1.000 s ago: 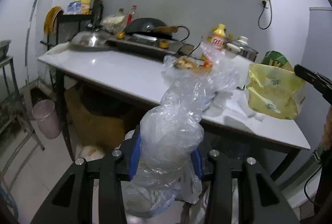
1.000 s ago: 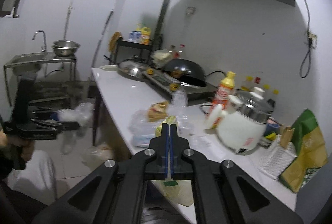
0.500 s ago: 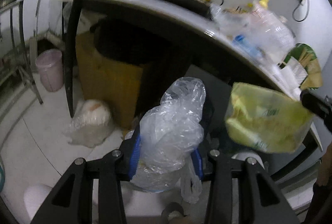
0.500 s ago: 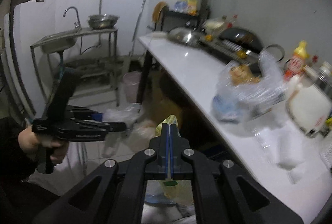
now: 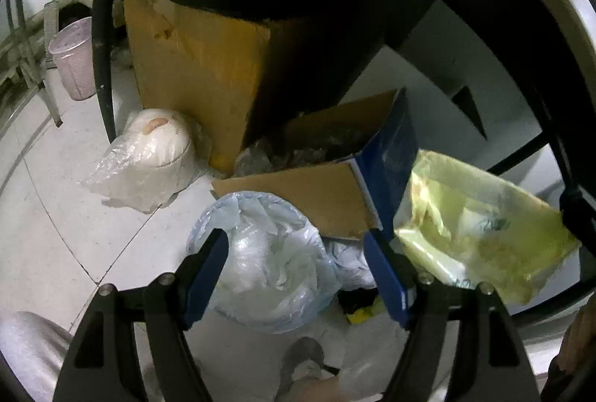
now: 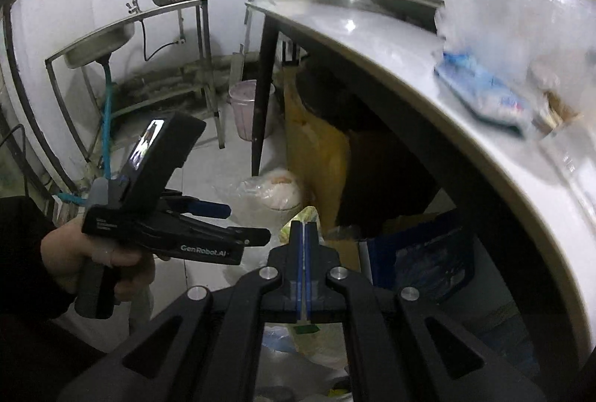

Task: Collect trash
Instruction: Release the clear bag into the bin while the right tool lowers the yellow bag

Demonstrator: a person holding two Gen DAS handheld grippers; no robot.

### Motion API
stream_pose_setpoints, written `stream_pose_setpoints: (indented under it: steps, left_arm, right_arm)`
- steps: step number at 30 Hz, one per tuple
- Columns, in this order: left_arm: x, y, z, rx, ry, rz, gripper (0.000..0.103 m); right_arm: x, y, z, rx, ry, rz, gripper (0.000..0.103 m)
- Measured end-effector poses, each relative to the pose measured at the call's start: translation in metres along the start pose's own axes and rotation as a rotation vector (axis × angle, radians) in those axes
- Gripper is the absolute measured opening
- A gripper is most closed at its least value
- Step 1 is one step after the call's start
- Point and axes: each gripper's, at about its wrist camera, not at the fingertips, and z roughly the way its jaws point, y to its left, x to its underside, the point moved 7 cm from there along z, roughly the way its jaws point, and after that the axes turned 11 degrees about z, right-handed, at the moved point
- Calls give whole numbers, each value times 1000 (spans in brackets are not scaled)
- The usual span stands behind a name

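My left gripper [image 5: 298, 253] is open, its blue pads spread wide over a bin lined with a pale blue bag [image 5: 260, 260] on the floor; clear crumpled plastic [image 5: 257, 253] lies inside it. The left gripper also shows in the right wrist view [image 6: 238, 227], at left. My right gripper [image 6: 304, 234] is shut on a yellow-green plastic bag [image 5: 480, 227], which hangs at the right of the left wrist view, beside the bin. Only the bag's top edge [image 6: 301, 217] shows above the right gripper's fingers.
An open cardboard box with a blue side [image 5: 357, 174] stands behind the bin under the white table [image 6: 428, 81]. A tall brown carton [image 5: 193, 66], a wrapped rice cooker [image 5: 156, 152] and a pink basket [image 5: 72, 59] sit on the floor. More plastic trash [image 6: 495, 29] lies on the table.
My left gripper dropped below the table and opened, letting the clear plastic fall into the bin. My right gripper came down with the yellow-green bag, shut throughout.
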Motion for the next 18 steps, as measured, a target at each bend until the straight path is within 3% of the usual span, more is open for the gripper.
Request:
stream_pose_setpoints:
  steps: [9,18]
  left_arm:
    - [2,35,-13,-65,-4,-10,75]
    - [15,72,-46,-83,-40,-53,75]
  right_arm:
    - [-5,-8,37,-33,25,8,1]
    - [-1,19,95,-58,119,-24,1]
